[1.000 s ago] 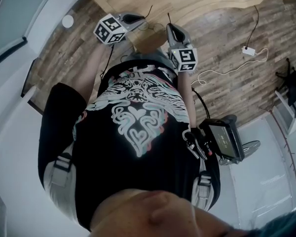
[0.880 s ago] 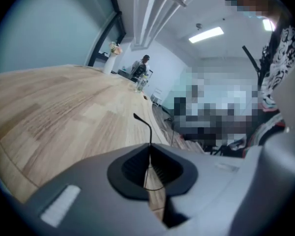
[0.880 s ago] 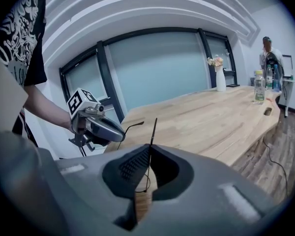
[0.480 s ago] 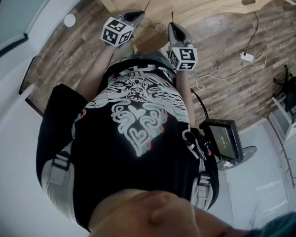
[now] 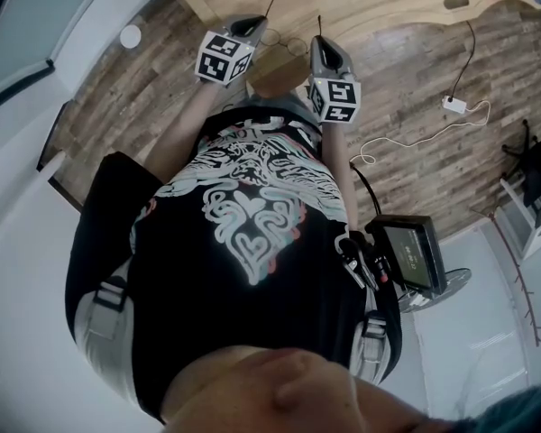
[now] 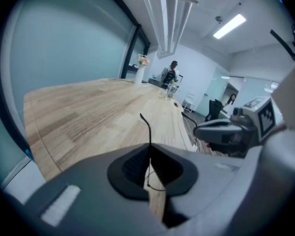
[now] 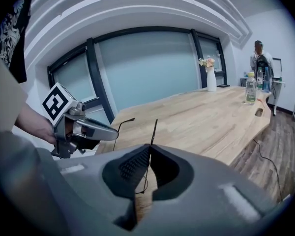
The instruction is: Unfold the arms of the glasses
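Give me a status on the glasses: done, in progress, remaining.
Done: the two arms stand spread apart rather than folded together. In hand: the left gripper is shut on one arm, and the right gripper is shut on the other arm. Left: check that both are fully open, which I cannot tell from here, then release.

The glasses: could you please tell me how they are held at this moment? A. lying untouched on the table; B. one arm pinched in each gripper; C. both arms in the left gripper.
B: the left gripper and the right gripper each have their jaws shut on a thin black arm of the glasses.
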A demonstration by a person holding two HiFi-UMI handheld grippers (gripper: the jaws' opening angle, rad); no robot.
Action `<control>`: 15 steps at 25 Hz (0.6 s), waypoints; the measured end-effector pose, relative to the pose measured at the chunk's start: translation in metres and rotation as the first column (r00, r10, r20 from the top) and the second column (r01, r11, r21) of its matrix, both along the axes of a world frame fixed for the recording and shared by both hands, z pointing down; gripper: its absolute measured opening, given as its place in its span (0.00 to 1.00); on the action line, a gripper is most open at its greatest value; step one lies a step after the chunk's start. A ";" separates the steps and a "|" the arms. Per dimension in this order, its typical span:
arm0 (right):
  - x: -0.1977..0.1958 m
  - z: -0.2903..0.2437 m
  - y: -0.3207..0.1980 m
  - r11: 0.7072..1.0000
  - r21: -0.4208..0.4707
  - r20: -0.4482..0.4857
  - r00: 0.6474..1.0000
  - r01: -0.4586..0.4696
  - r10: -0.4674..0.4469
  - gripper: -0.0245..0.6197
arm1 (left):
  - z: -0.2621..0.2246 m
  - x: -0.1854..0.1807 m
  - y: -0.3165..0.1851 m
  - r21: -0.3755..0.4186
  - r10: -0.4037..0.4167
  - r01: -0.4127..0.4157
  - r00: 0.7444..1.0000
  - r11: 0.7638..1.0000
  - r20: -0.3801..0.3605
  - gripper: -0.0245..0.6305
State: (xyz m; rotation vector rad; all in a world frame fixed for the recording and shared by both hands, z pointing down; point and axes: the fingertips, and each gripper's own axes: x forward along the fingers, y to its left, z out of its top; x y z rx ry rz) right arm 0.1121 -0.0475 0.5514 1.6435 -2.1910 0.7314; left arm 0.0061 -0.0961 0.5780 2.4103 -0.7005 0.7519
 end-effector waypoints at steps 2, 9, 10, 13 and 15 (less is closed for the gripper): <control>-0.001 0.001 0.000 1.000 -0.003 -0.005 1.000 -0.003 0.003 0.05 | -0.001 0.000 0.001 0.005 0.007 -0.007 1.000 1.000 0.007 0.03; -0.003 0.002 -0.002 1.000 -0.021 -0.008 1.000 -0.020 0.020 0.05 | -0.001 -0.002 0.000 0.016 -0.014 0.014 1.000 1.000 0.027 0.03; -0.003 0.002 -0.003 0.999 -0.022 -0.011 1.000 -0.024 0.024 0.05 | -0.002 -0.002 0.000 0.016 -0.017 0.017 0.999 1.000 0.028 0.03; -0.002 0.003 -0.003 0.999 -0.027 -0.009 0.999 -0.033 0.033 0.05 | -0.003 -0.001 0.000 0.013 -0.023 0.023 0.999 1.000 0.026 0.03; -0.001 0.002 -0.003 0.999 -0.031 -0.006 0.999 -0.035 0.035 0.04 | -0.004 -0.001 0.002 0.011 -0.020 0.019 0.999 1.000 0.025 0.03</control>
